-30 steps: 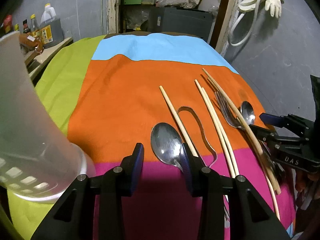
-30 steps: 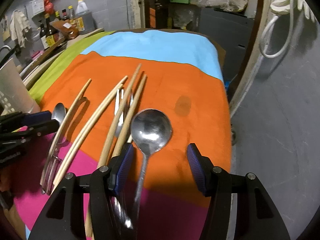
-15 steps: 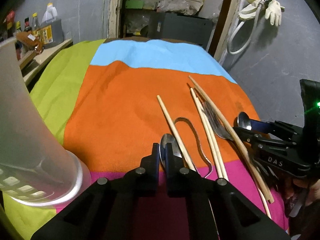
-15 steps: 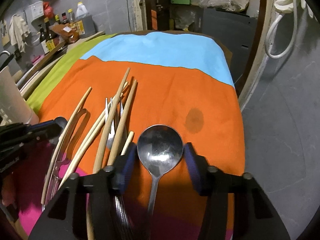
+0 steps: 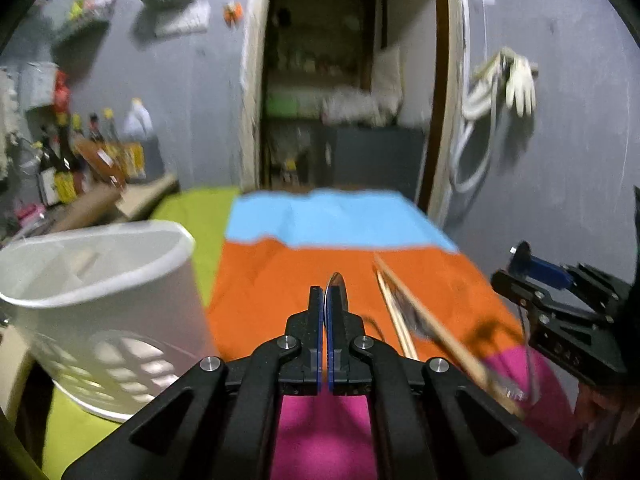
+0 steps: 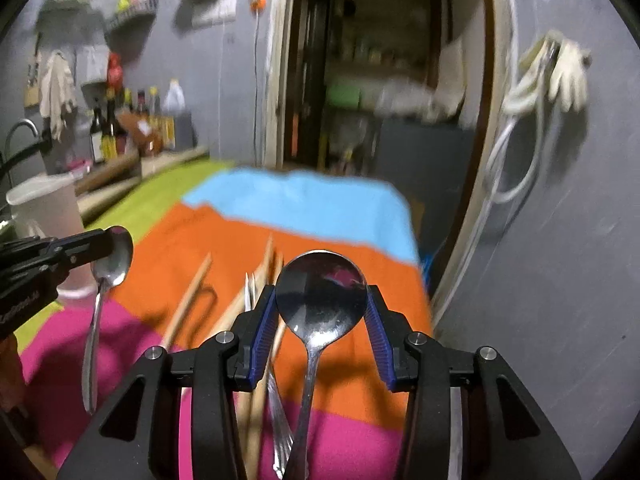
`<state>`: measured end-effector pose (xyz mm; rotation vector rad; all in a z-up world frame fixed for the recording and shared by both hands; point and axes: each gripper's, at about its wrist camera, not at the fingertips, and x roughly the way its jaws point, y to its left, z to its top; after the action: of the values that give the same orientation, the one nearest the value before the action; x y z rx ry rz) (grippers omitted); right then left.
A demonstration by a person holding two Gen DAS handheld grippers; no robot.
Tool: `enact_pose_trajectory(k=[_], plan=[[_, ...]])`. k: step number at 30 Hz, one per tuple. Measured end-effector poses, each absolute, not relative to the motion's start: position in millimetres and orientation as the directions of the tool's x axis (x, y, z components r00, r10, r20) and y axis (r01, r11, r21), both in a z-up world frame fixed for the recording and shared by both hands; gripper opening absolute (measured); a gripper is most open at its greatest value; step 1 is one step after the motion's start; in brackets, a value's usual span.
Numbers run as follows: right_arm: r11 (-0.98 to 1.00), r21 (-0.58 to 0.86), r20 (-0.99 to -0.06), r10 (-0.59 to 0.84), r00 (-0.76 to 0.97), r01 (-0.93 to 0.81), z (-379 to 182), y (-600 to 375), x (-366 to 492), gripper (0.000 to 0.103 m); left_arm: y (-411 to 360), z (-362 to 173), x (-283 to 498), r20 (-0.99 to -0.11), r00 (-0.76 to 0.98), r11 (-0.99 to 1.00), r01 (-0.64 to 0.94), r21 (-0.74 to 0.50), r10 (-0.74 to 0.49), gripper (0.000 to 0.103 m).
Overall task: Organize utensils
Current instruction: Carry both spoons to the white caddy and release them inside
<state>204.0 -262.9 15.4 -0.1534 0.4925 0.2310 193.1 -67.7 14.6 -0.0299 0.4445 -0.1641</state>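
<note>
At the far left of the left wrist view stands a white plastic utensil holder [image 5: 100, 304] with slotted openings low on its wall, resting on the green strip of the striped cloth [image 5: 280, 280] that covers the surface. Something pale and stick-like shows inside it, too blurred to name. Just right of the holder, the left tool [image 5: 325, 300] is clenched on a small spoon [image 5: 336, 292], its bowl pinched edge-on between the blue pads; in the right wrist view that same spoon [image 6: 108, 276] hangs handle-down from the tool, clear of the cloth (the handle dangles over the pink band). Farther right, wooden chopsticks [image 5: 400, 320] and a fork [image 6: 250, 292] lie on the orange and pink bands, the fork partly crossed by the chopsticks. A bent wire-like piece [image 6: 200, 312] lies beside the leftmost chopstick; what it is cannot be told. Right again, the right tool [image 6: 322, 312] grips a larger spoon [image 6: 322, 296] by the sides of its bowl, which faces the camera, with the handle running down between the tool's arms above the cloth. On the grey wall at the far right a pale glove [image 6: 568, 76] hangs beside a looped white hose [image 6: 516, 152].
</note>
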Motion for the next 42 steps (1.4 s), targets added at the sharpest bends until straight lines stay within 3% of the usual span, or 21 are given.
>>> enact_pose_trajectory(k=[4, 10, 19, 23, 30, 42], plan=[[0.965, -0.108, -0.354, 0.188, 0.916, -0.24, 44, -250, 187, 0.041, -56, 41, 180, -0.328, 0.933, 0.989, 0.131, -0.073, -0.148, 0.0], [0.95, -0.061, -0.241, 0.282, 0.929, -0.305, 87, -220, 188, 0.041, -16, 93, 166, -0.207, 0.973, 0.992, 0.082, -0.094, -0.1, 0.0], [0.881, 0.027, -0.114, 0.471, 0.874, -0.472, 135, -151, 194, 0.041, 74, 145, 148, -0.057, 0.988, 0.988, -0.147, -0.053, 0.144, 0.0], [0.845, 0.045, -0.076, 0.535, 0.841, -0.533, 146, -123, 197, 0.041, 108, 146, 147, -0.048, 0.968, 0.968, -0.249, -0.033, 0.247, 0.0], [0.803, 0.052, -0.087, 0.596, 0.798, -0.594, 130, -70, 213, 0.041, 132, 112, 166, -0.057, 0.928, 0.929, -0.369, 0.014, 0.369, 0.0], [0.796, 0.07, -0.146, 0.605, 0.783, -0.602, 76, -54, 222, 0.041, 133, 52, 192, -0.137, 0.924, 0.933, -0.359, 0.018, 0.358, 0.0]])
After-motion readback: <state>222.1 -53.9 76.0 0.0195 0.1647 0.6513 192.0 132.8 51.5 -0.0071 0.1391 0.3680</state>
